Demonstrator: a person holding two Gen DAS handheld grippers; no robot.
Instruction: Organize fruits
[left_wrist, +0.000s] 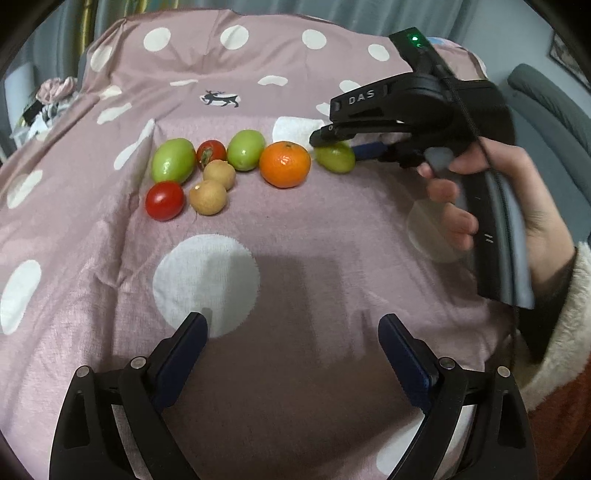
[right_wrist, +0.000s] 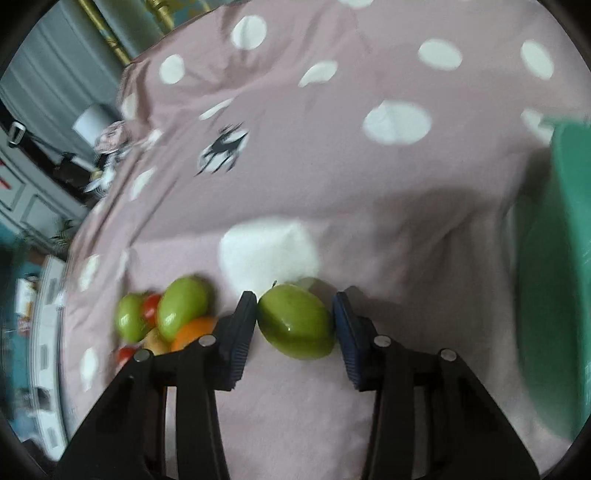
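The right tongs (right_wrist: 295, 325) are around a green fruit (right_wrist: 295, 321) on the pink spotted blanket (right_wrist: 332, 177). One pad (right_wrist: 240, 332) touches its left side and the other sits right at its right side, so the tongs look like they are grasping it, or almost. The fruit is at the right end of the row, just beside the orange (left_wrist: 284, 164). To do this well, I think: squeeze softly so the round fruit does not pop out, then lift straight up. A green tub (right_wrist: 554, 277) waits on the right. The left tongs (left_wrist: 291, 354) are released wide and hold nothing, near the front of the blanket.
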